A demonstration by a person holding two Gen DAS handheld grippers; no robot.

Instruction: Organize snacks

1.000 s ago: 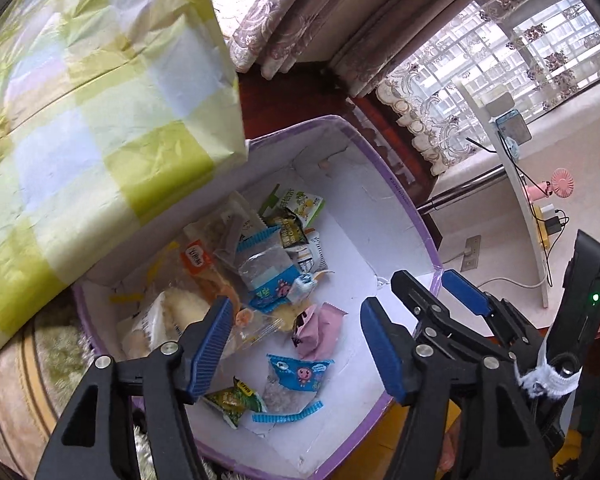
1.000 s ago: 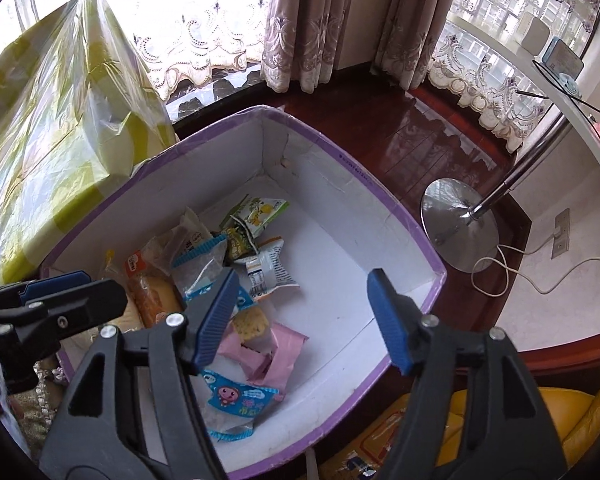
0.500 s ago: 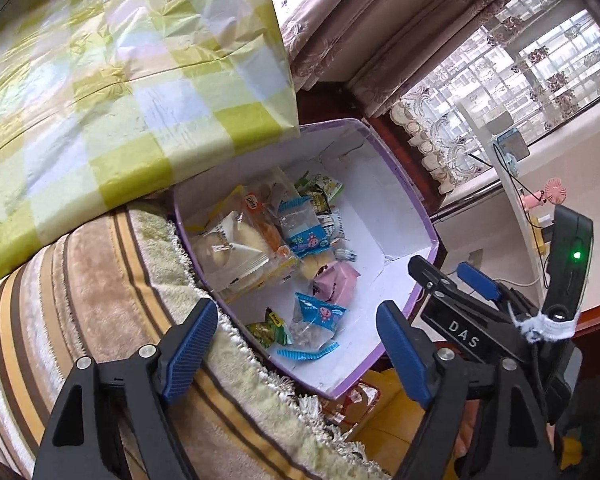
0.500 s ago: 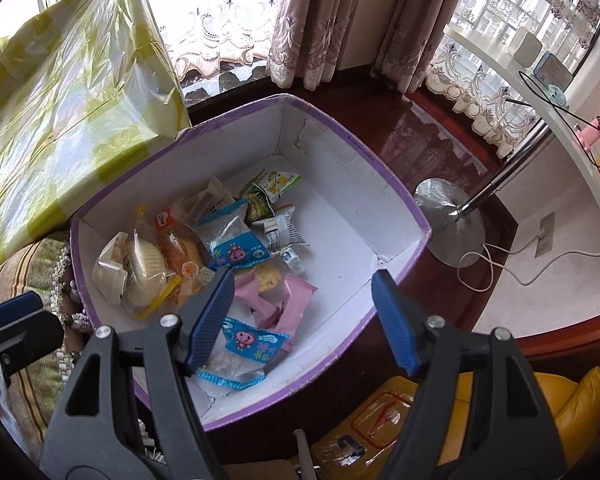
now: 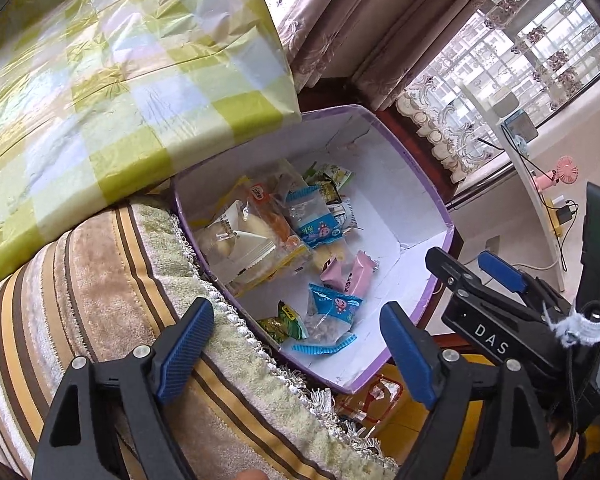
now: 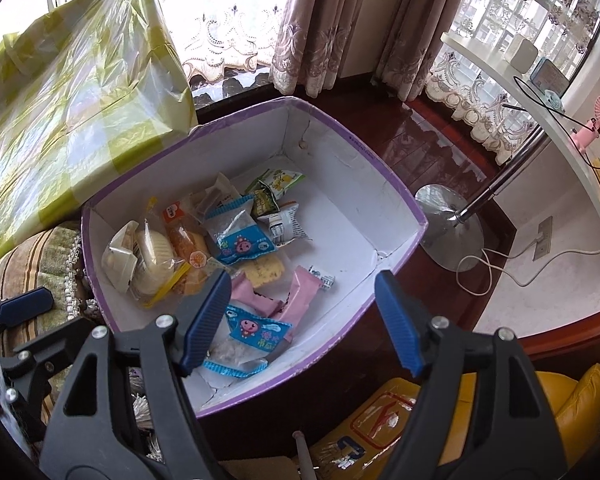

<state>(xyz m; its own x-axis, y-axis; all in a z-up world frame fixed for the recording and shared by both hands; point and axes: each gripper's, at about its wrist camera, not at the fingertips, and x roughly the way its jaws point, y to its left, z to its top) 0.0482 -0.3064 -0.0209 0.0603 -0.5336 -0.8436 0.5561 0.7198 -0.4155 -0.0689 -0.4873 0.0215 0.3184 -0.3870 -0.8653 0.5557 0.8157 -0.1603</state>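
A white box with a purple rim [image 5: 404,152] holds several snack packets: blue ones [image 5: 320,224], pink ones [image 5: 352,276], a green one [image 5: 284,324] and bread in a clear bag [image 5: 244,236]. My left gripper [image 5: 294,316] hovers above the box's near edge and the striped cushion; its jaws are opening, with nothing between them. Over the box's near right corner [image 6: 380,160], my right gripper [image 6: 302,284] is open and holds nothing. Below it lie a blue packet [image 6: 260,328] and pink packets [image 6: 300,292]. The right gripper [image 5: 464,260] also shows at the right of the left wrist view.
A big bundle in yellow-green checked wrap [image 5: 120,80] leans over the box's far left side. The box rests against a striped fringed cushion [image 5: 80,300]. A fan stand's metal base [image 6: 448,232] and a white cable lie on the floor to the right. A yellow object [image 6: 560,408] sits below.
Both grippers have drawn back and up from inside the box, which now looks smaller. The striped cushion has come into the left view. The left jaws stand wider.
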